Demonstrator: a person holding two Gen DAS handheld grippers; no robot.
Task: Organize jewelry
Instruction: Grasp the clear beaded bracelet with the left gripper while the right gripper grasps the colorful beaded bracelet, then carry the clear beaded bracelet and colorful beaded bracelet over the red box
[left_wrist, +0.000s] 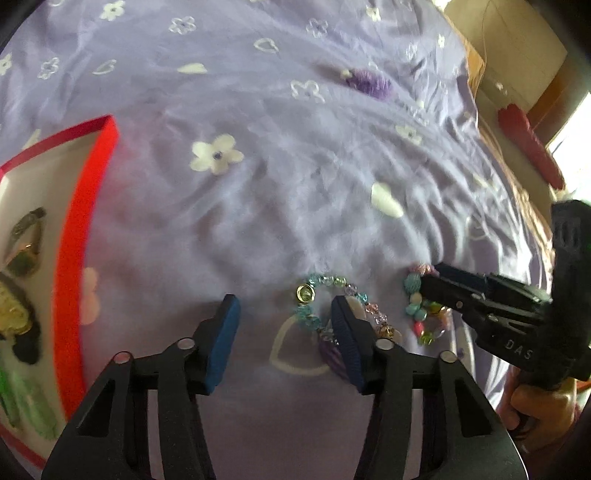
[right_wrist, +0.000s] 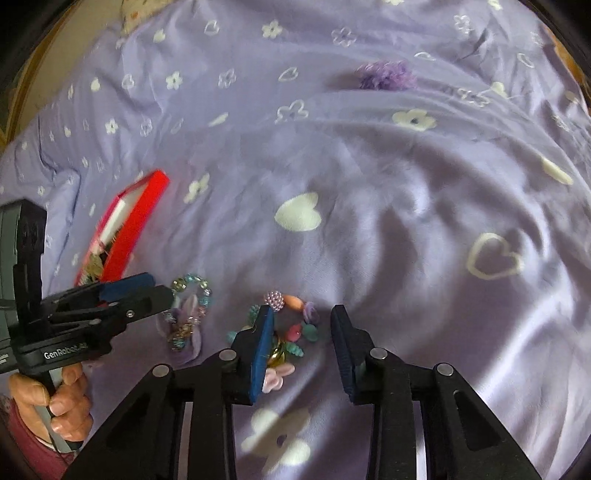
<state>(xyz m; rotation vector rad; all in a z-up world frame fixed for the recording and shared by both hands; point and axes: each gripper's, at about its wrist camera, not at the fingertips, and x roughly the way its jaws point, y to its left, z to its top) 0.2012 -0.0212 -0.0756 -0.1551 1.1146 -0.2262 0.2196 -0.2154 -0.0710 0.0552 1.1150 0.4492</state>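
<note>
Two bead bracelets lie side by side on a lilac flowered bedsheet (left_wrist: 258, 206). My left gripper (left_wrist: 286, 332) is open low over the clear blue-green bracelet (left_wrist: 321, 291); its right finger covers part of the loop and the purple tassel. That bracelet (right_wrist: 192, 295) also shows in the right wrist view, with the left gripper (right_wrist: 162, 288) above it. My right gripper (right_wrist: 301, 332) is open and straddles the colourful chunky-bead bracelet (right_wrist: 295, 325); the pads do not press on it. From the left wrist view the right gripper (left_wrist: 430, 282) hovers over this bracelet (left_wrist: 421, 317).
A red box (left_wrist: 85, 240) with a white lining holds several jewellery pieces at the left; its red wall (right_wrist: 136, 221) shows beyond the left gripper. A purple yarn tuft (left_wrist: 369, 83) lies far back on the sheet. A red object (left_wrist: 528, 147) lies off the bed's right edge.
</note>
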